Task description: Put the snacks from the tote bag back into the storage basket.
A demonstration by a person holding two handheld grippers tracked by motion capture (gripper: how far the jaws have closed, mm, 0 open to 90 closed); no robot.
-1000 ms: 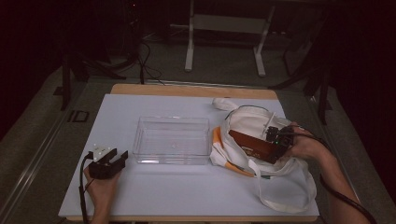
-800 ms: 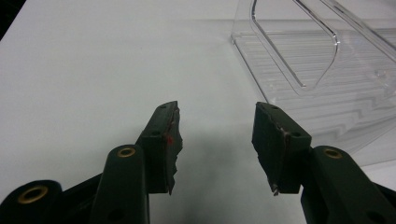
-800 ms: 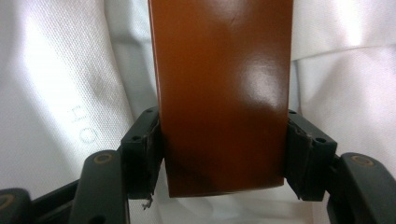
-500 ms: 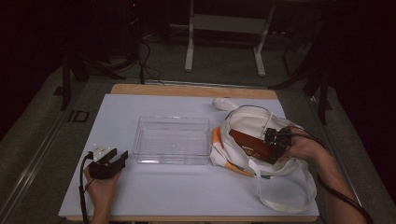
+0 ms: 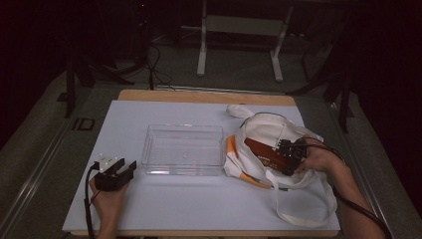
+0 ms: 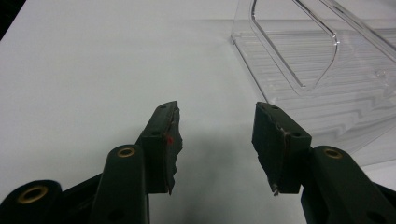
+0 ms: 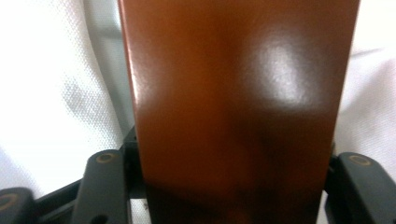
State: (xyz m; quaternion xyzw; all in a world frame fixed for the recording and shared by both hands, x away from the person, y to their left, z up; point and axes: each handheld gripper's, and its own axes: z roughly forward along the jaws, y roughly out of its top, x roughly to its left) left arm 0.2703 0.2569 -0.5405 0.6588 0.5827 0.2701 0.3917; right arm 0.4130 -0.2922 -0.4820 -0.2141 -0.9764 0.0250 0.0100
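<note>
My right gripper [image 5: 288, 155] is down in the mouth of the white bag [image 5: 271, 132] at the right of the table, and its jaws have just been closing on the brown box [image 5: 266, 154] that lies there. In the right gripper view the box [image 7: 238, 107] stands between my two jaws with each one against a side of it, so I have it clamped. The box lies slantwise in the bag's opening, its far end toward the left and its near end in my grip. White cloth surrounds it on both sides. An orange edge [image 5: 232, 147] shows along the left side of the bag, and a long strap [image 5: 298, 219] loops toward the near edge of the table.

My left gripper [image 5: 115, 174] rests on the white mat [image 5: 174, 209] at the near left, jaws apart and nothing between them. In the left gripper view it [image 6: 215, 140] points at bare mat, with the clear tray [image 6: 317, 70] just to its right.

The tray [image 5: 183, 149] sits in the middle of the mat, just left of the bag, and nothing lies in it. It stands between my two grippers.

Beyond the far edge of the table, metal legs [image 5: 201, 45] stand on the dark floor.
</note>
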